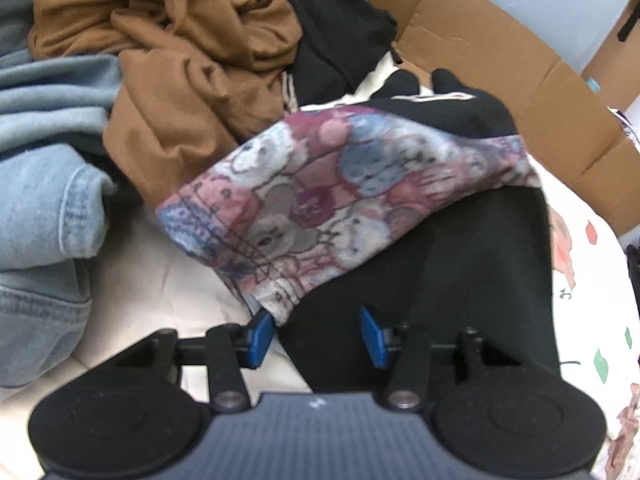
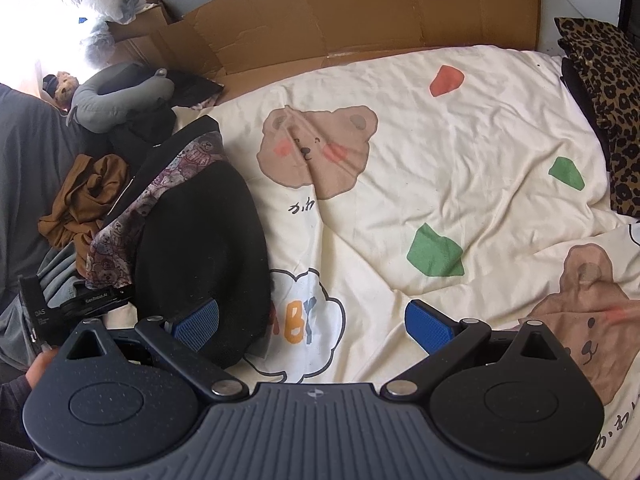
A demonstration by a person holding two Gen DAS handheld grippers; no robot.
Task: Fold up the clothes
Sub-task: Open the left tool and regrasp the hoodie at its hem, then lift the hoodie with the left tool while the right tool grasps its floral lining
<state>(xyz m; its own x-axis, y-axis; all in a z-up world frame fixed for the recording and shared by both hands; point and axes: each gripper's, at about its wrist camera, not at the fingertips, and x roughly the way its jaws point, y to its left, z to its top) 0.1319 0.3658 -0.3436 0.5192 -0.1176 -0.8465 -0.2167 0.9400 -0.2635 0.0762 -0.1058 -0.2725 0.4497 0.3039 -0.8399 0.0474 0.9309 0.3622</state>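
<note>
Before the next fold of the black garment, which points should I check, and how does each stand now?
1. Left gripper open: ok.
2. Right gripper open, holding nothing: ok.
3. Black garment lies flat: not ok, its patterned lining is turned over it.
4. Free space on the quilt to the right: ok.
5. Apart from the brown garment: cannot tell.

Left claw [image 1: 318,334] and right claw [image 2: 312,322], both spread wide, low and level.
</note>
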